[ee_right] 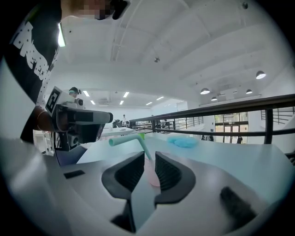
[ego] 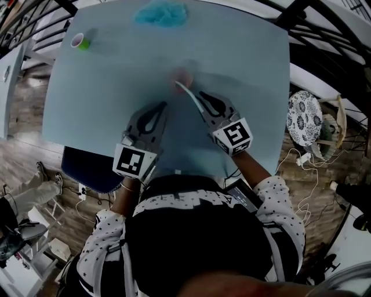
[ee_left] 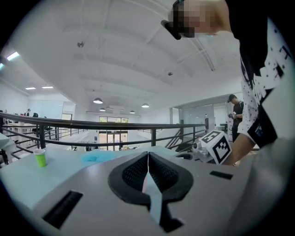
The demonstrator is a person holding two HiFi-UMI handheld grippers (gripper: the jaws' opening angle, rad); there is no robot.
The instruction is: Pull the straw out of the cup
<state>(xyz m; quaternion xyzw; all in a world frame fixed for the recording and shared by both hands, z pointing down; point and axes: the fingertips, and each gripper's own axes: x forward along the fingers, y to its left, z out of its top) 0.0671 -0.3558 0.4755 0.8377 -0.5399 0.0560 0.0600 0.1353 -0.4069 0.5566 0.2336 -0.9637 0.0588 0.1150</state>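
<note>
Right hand-held gripper (ee_right: 150, 156): jaws apart, clamped on nothing. The pink cup (ee_right: 152, 173) and its straw (ee_right: 138, 138) show in the gap, just past the tips.
Left hand-held gripper (ee_left: 148, 156): jaws pressed together and empty, held low over the desk (ego: 104, 87) at 7 o'clock of the pink cup.
Straw: pale teal with a bend. It stands in the pink cup, its bent top leaning toward 5 o'clock in the head view, right at the tips of the right hand-held gripper. I cannot tell whether they touch.
Pink cup: near the middle of the desk, blurred in the head view, seemingly upright.
Done so far: the open jaws are lined up on the straw, by my reading.
Left to do: closing on the straw and lifting it clear. The straw is still in the cup.
Risk: nothing steadies the cup, so it may tip or come up with the straw.
Other things: a blue cloth (ego: 162, 13) at 12 o'clock by the far edge and a small green cup (ego: 81, 42) at 10 o'clock near the far left corner, both well apart from the pink cup.
Edges: the near edge is at 6 o'clock against the person's torso (ego: 197, 243). The right edge is at 3 o'clock, with a black railing (ego: 301, 11) beyond.
Open room: bare desk on all sides of the pink cup, and free space above for an upward pull.
</note>
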